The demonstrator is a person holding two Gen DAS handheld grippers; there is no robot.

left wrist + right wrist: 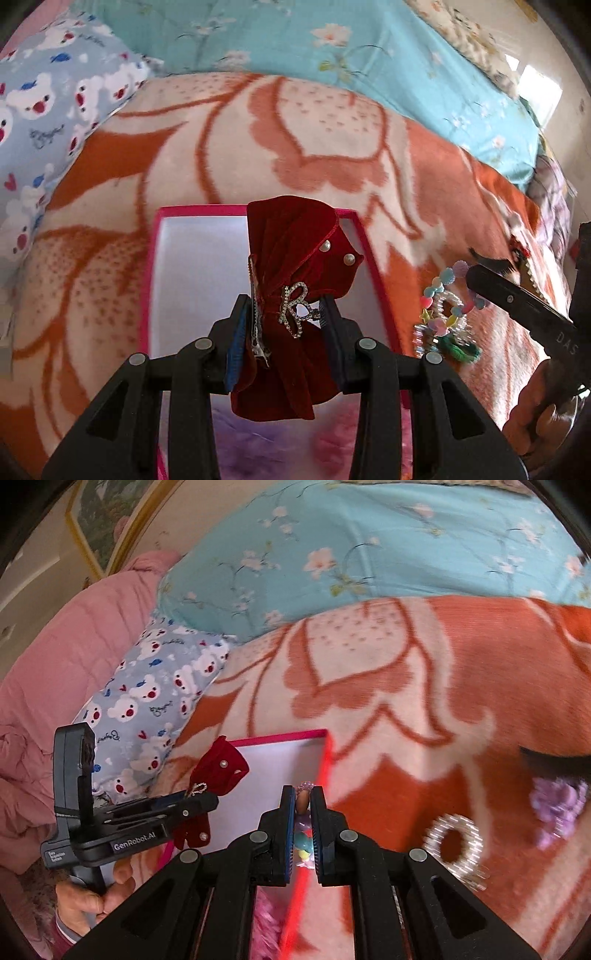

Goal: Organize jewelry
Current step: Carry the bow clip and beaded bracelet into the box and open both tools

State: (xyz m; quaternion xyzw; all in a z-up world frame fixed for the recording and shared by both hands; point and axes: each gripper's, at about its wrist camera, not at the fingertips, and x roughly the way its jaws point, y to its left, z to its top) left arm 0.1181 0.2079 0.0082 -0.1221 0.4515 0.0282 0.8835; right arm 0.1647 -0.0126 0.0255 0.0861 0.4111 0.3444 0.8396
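Note:
My left gripper [286, 314] is shut on a dark red velvet bow hair clip [295, 258] with pearls and a rhinestone letter, held above the open pink box [159, 236] with a white inside. In the right wrist view the same bow [221, 766] hangs over the box [280, 736]. My right gripper [303, 805] is shut on a colourful bead bracelet [302, 843] above the box's right rim. In the left wrist view the bracelet [448, 295] hangs from the right gripper's fingers [517, 299].
The box lies on an orange and cream blanket [258, 129]. A beaded ring clip [452, 842], a purple flower piece [557, 805] and a black comb-like piece [554, 760] lie right of the box. A bear-print pillow [155, 705] and blue quilt [369, 542] lie behind.

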